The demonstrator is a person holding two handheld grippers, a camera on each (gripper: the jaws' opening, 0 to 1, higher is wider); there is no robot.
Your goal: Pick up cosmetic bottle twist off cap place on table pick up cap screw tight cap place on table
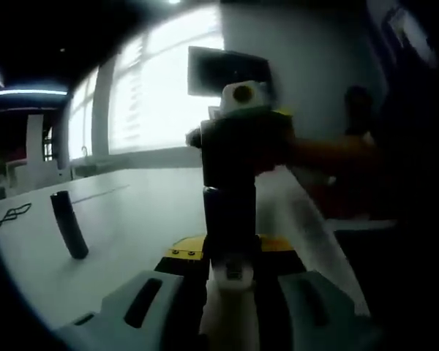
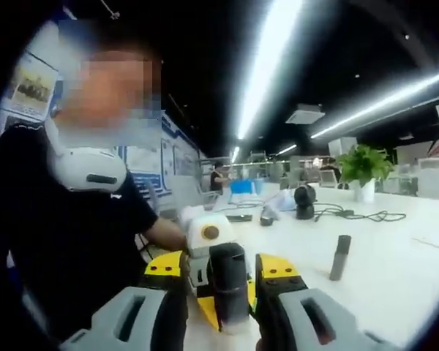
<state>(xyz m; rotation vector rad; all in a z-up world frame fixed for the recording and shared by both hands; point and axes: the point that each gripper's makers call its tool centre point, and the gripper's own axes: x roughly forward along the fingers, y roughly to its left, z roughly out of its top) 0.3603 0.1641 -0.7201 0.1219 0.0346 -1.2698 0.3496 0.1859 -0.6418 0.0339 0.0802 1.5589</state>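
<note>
The cosmetic bottle is held off the white table (image 1: 132, 212) between both grippers. Its white body (image 1: 230, 296) sits between the jaws of my left gripper (image 1: 230, 257), which is shut on it. The bottle's long dark cap (image 1: 230, 219) points away from that camera into my right gripper (image 1: 238, 146), which comes in from the far side. In the right gripper view the dark cap (image 2: 230, 285) is clamped between the yellow-tipped jaws of my right gripper (image 2: 223, 272). My left gripper (image 2: 205, 241) faces it just behind.
A second dark cylinder (image 1: 69, 223) stands alone on the table (image 2: 340, 256). Farther back are a round black device (image 2: 304, 201), cables (image 2: 366, 216) and a potted plant (image 2: 362, 172). A person in a dark shirt (image 2: 73, 241) is close on the left. A bright window (image 1: 154, 95) lies behind.
</note>
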